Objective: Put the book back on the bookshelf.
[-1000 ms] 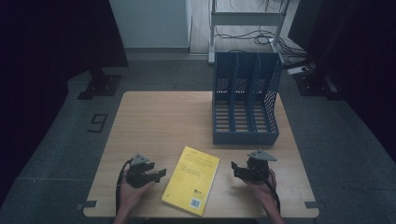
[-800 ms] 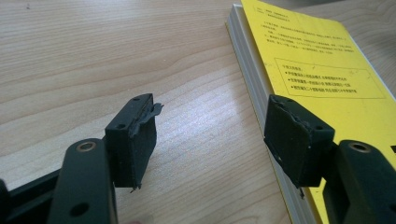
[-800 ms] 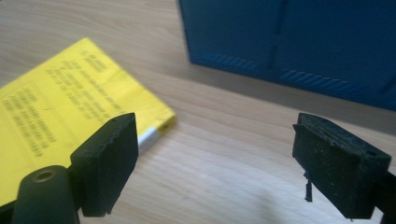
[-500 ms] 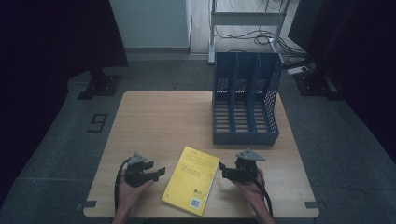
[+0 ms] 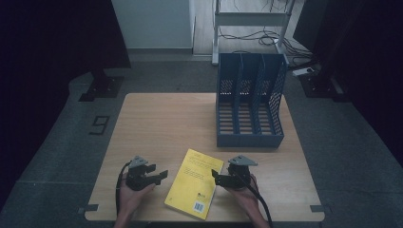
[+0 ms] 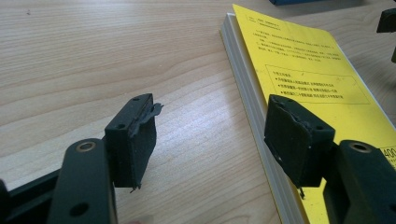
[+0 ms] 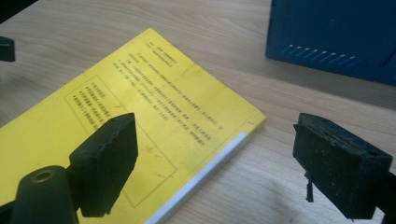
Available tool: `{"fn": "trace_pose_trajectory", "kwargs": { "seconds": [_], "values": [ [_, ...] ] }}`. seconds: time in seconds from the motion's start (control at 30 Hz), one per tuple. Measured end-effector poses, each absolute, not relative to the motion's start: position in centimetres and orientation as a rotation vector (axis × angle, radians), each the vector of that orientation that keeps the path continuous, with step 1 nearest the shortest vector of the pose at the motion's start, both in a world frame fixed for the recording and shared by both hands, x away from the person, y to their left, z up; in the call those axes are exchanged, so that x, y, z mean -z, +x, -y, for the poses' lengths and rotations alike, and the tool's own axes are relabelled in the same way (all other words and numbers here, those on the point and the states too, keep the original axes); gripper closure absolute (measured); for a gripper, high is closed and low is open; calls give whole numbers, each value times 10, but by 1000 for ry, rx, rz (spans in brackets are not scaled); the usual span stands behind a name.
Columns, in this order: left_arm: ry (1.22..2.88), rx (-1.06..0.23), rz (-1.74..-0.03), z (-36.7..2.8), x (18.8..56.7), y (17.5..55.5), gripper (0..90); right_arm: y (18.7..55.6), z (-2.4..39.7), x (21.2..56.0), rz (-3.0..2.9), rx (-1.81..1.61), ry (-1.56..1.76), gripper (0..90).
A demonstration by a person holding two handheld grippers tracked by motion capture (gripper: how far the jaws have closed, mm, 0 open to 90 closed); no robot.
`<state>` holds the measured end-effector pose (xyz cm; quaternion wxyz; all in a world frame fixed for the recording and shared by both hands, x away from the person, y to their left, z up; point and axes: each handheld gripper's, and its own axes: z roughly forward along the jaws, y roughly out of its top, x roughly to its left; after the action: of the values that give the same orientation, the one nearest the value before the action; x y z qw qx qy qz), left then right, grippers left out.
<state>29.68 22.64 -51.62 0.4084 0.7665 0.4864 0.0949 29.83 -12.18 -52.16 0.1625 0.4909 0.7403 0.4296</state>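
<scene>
On the yellow book (image 5: 195, 183), a barcode shows.

L claw (image 6: 210, 140) open, empty | yellow book (image 6: 308, 79) flat on table (image 6: 93, 56), by one jaw

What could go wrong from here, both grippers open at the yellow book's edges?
1. The yellow book lies flat on the table; the right gripper straddles its edge with open jaws, so a pinch may catch only the cover or a few pages.
2. The left gripper, also open, could push the book sideways instead of gripping it.
3. The blue file rack has narrow slots; a tilted book may hit a divider.
</scene>
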Motion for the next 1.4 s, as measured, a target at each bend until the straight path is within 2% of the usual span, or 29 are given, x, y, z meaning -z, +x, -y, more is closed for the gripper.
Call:
{"fn": "trace_pose_trajectory", "kwargs": {
  "seconds": [0.5, 1.0, 1.4],
  "values": [
    [1960, -228, -1207, -217, 520, 298, 342, 295, 91, 541, -2233, -1165, 1348, 133],
    [1978, -218, -1179, -203, 524, 296, 340, 296, 88, 546, -2224, -1107, 1366, 118],
    [2007, -157, -1139, -182, 533, 296, 339, 296, 89, 546, -2226, -1107, 1357, 146]
  ]
}}
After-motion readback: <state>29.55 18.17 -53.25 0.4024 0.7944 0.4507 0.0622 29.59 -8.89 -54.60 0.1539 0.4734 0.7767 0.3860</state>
